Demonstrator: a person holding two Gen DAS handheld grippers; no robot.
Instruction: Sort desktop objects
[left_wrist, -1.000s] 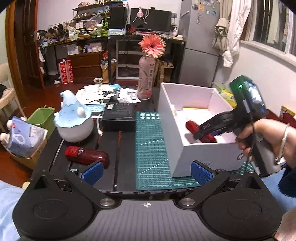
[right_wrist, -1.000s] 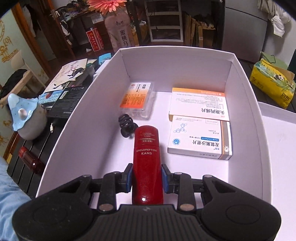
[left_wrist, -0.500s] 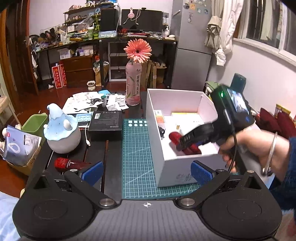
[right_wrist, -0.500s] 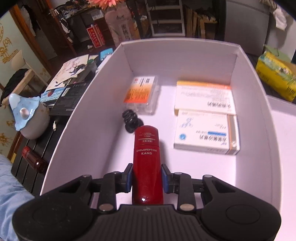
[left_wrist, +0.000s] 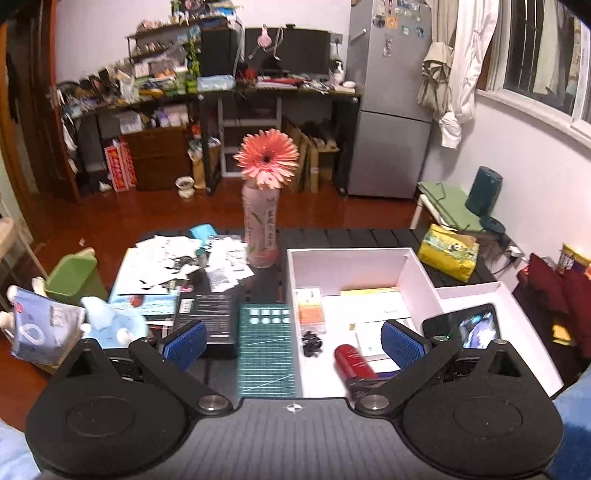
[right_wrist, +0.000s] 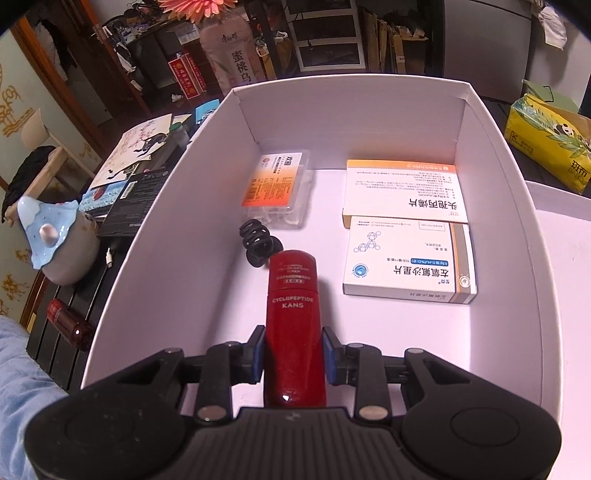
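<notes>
My right gripper (right_wrist: 294, 353) is shut on a red toner bottle (right_wrist: 293, 317), held low inside the white box (right_wrist: 159, 229); the same bottle (left_wrist: 352, 360) shows in the left wrist view. In the box lie two medicine cartons (right_wrist: 408, 254), an orange-labelled clear case (right_wrist: 279, 184) and a black hair clip (right_wrist: 258, 243). A second red bottle (right_wrist: 68, 326) lies on the dark table left of the box. My left gripper (left_wrist: 293, 341) hangs open and empty, high above the green cutting mat (left_wrist: 266, 347).
A blue-and-white figurine (right_wrist: 51, 236) and a black flat box (left_wrist: 208, 317) sit left of the white box. A pink bottle with a flower (left_wrist: 260, 229) stands behind, beside scattered papers (left_wrist: 170, 258). A yellow tissue pack (left_wrist: 448, 256) lies at the right.
The left gripper has risen and drawn back, so the table looks smaller and lower in its view. The right gripper has kept its hold on the red bottle in the same place.
</notes>
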